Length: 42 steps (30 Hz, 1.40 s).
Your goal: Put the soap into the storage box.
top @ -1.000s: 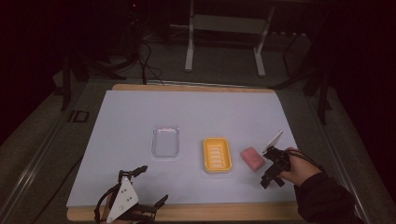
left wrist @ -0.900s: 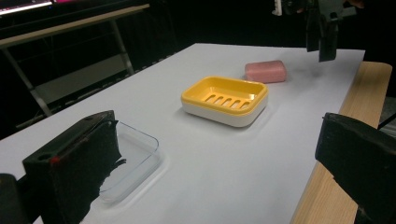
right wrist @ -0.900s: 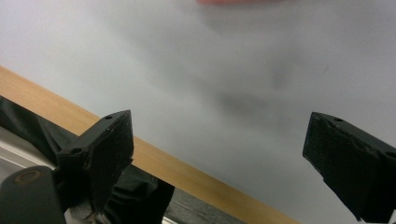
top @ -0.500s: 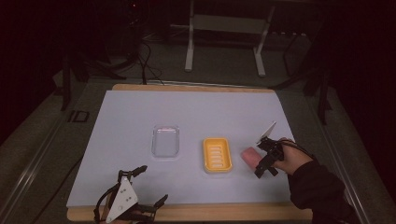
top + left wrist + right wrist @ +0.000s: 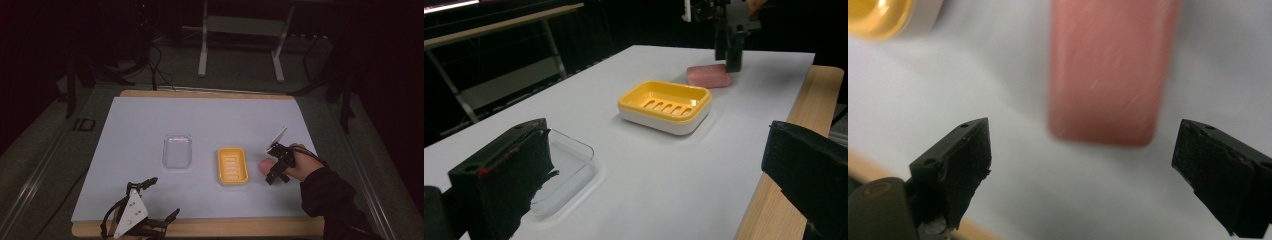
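Note:
A pink soap bar (image 5: 262,164) lies flat on the white table cover, just right of a yellow soap dish (image 5: 232,166). My right gripper (image 5: 272,165) hovers over the bar's right end, held by a hand in a dark sleeve. In the right gripper view its jaws stand wide open either side of the soap bar (image 5: 1110,65), a little short of it; right gripper (image 5: 1088,165). My left gripper (image 5: 162,197) rests open at the table's front edge with nothing between its jaws. From there I see the soap dish (image 5: 666,102), the soap bar (image 5: 709,76) and the right gripper (image 5: 731,45).
A clear plastic tray (image 5: 178,151) sits left of the dish; it is near my left jaw as clear tray (image 5: 566,165). The wooden table edge (image 5: 794,125) runs along the front. A corner of the yellow dish (image 5: 883,15) lies beside the soap.
The right gripper has moved left and down from beside the soap to over it. The left gripper, dish and tray have not moved.

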Each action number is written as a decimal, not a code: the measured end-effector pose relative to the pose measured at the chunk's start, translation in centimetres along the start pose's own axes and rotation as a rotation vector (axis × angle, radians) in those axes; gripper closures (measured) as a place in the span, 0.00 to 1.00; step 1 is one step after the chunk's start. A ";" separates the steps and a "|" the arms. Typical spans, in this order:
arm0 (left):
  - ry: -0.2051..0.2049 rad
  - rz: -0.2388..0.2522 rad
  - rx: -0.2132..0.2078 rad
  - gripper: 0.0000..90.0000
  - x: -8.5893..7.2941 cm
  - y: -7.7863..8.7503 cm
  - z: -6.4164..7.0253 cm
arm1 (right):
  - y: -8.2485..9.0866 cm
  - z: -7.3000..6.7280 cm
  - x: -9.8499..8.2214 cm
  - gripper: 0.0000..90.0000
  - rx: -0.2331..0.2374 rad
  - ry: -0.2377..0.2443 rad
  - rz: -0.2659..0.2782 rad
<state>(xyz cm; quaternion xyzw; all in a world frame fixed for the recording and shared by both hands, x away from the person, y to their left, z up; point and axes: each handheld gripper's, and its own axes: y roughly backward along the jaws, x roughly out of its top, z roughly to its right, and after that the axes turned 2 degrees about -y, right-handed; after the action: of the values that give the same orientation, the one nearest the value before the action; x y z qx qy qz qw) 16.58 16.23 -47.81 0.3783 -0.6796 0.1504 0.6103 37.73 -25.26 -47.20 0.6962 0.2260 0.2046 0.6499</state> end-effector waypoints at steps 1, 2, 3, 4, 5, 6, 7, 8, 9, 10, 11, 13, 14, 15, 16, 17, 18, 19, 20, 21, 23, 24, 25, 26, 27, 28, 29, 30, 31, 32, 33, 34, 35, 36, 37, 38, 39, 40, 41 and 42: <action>0.000 0.000 0.001 0.00 0.0 0.0 0.0 | -0.1 0.1 0.1 0.10 -0.014 0.000 0.019; 0.001 0.003 0.002 0.00 0.0 0.0 0.0 | -0.1 0.1 0.2 0.10 -0.020 -0.002 0.031; 0.003 0.004 0.002 0.00 0.0 0.0 0.0 | -0.2 0.3 0.4 0.10 -0.012 0.003 0.048; 0.004 0.002 -0.001 0.00 0.0 0.0 0.0 | -0.2 0.3 0.5 0.10 -0.009 0.003 0.058; 0.005 0.001 0.000 0.00 0.0 0.0 0.0 | -0.3 0.4 0.6 0.10 -0.007 0.007 0.071; 0.005 0.000 -0.001 0.00 0.0 0.0 0.0 | -0.4 0.5 0.7 0.10 -0.006 0.012 0.081; 0.006 -0.002 -0.002 0.00 0.0 0.0 0.0 | -0.5 0.6 0.9 0.10 -0.002 0.013 0.085; 0.006 -0.002 -0.002 0.00 0.0 0.0 0.0 | -0.5 0.6 0.9 0.10 -0.002 0.013 0.085; 0.004 -0.006 -0.001 0.00 0.0 0.0 0.0 | -0.9 0.7 1.2 0.10 -0.002 0.028 0.098; 0.004 -0.007 -0.001 0.00 -0.1 -0.1 0.0 | -0.9 0.7 1.2 0.10 -0.002 0.028 0.098; 0.004 -0.007 -0.001 0.00 -0.1 -0.1 -0.1 | -1.1 0.7 1.3 0.10 0.007 0.037 0.096; 0.005 -0.005 0.000 0.00 -0.1 -0.1 -0.1 | -1.4 0.8 1.4 0.10 0.017 0.041 0.084; 0.005 -0.006 0.000 0.00 -0.1 -0.1 -0.1 | -1.6 0.8 1.4 0.10 0.010 0.045 0.084; 0.004 -0.006 0.001 0.00 -0.1 -0.1 -0.1 | -1.7 0.8 1.5 0.10 -0.001 0.055 0.091; 0.005 -0.006 0.001 0.00 -0.1 -0.1 -0.1 | -1.8 0.8 1.5 0.10 -0.001 0.061 0.088; 0.005 -0.005 0.001 0.00 -0.1 -0.1 -0.1 | -2.0 0.9 1.5 0.10 -0.001 0.067 0.087; 0.006 -0.006 0.000 0.00 -0.1 -0.1 -0.1 | -2.1 0.9 1.6 0.10 -0.003 0.065 0.089; 0.005 -0.008 0.001 0.00 -0.1 -0.1 -0.1 | -2.3 1.1 1.7 0.11 -0.002 0.074 0.091; 0.002 -0.010 0.003 0.00 -0.1 -0.1 -0.1 | -2.3 1.1 1.7 0.11 -0.002 0.074 0.091; 0.001 -0.012 0.003 0.00 -0.1 -0.1 -0.1 | -2.4 1.1 1.8 0.19 -0.001 0.078 0.096; 0.005 -0.011 -0.001 0.00 -0.1 -0.1 -0.1 | -2.6 1.0 1.8 0.21 0.002 0.100 0.121; 0.004 -0.011 0.000 0.00 -0.1 -0.1 -0.1 | -2.6 1.0 1.9 0.21 0.004 0.076 0.115; 0.004 -0.011 0.000 0.00 -0.1 -0.1 -0.1 | -2.7 1.0 1.9 0.21 -0.010 0.084 0.122; 0.005 -0.011 0.000 0.00 -0.1 -0.1 -0.1 | -3.0 0.8 1.9 0.20 -0.029 0.072 0.122; 0.005 -0.011 0.000 0.00 -0.1 -0.1 -0.1 | -3.0 0.8 1.9 0.20 -0.029 0.072 0.122; 0.005 -0.011 0.000 0.00 -0.1 -0.1 -0.1 | -3.0 0.7 2.0 0.20 -0.038 0.071 0.120; 0.005 -0.012 -0.001 0.00 -0.1 -0.1 -0.1 | -3.0 0.6 2.0 0.20 -0.052 0.061 0.118; 0.004 -0.012 0.000 0.00 -0.1 -0.1 -0.1 | -3.1 0.4 2.1 0.20 -0.074 0.056 0.113; 0.004 -0.012 -0.001 0.00 -0.1 -0.2 -0.1 | -3.1 0.4 2.1 0.20 -0.074 0.056 0.113; 0.003 -0.013 -0.001 0.00 -0.1 -0.2 -0.1 | -3.1 0.3 2.1 0.20 -0.078 0.048 0.107; 0.002 -0.013 -0.002 0.00 -0.1 -0.2 -0.1 | -3.1 0.3 2.3 0.21 -0.080 0.040 0.095; 0.002 -0.014 -0.002 0.00 -0.1 -0.2 -0.1 | -3.1 0.3 2.3 0.21 -0.080 0.040 0.095; 0.002 -0.013 -0.001 0.00 -0.1 -0.2 -0.1 | -3.1 0.2 2.3 0.25 -0.080 0.031 0.091; 0.002 -0.012 -0.001 0.00 -0.1 -0.2 -0.1 | -2.9 0.1 2.3 0.31 -0.078 0.021 0.087; 0.003 -0.011 -0.001 0.00 -0.1 -0.2 -0.1 | -2.9 0.1 2.3 0.31 -0.078 0.021 0.087; 0.002 -0.012 0.000 0.00 -0.1 -0.2 -0.1 | -2.7 0.1 2.3 0.39 -0.083 0.003 0.084; 0.002 -0.013 0.000 0.00 -0.1 -0.2 -0.1 | -2.6 -0.1 2.3 0.41 -0.088 -0.004 0.073; 0.002 -0.013 0.000 0.00 -0.1 -0.2 -0.1 | -2.6 -0.1 2.3 0.41 -0.088 -0.004 0.073; 0.001 -0.013 0.000 0.00 -0.1 -0.2 -0.1 | -2.6 -0.1 2.4 0.41 -0.089 -0.016 0.069; -0.001 -0.013 0.001 0.00 -0.1 -0.2 -0.1 | -2.6 -0.1 2.3 0.42 -0.087 -0.030 0.069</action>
<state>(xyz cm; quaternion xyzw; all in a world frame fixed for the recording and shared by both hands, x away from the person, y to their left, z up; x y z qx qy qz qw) 16.73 16.19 -47.94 0.3832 -0.6771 0.1466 0.6108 39.47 -23.70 -49.83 0.6776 0.1827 0.2260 0.6755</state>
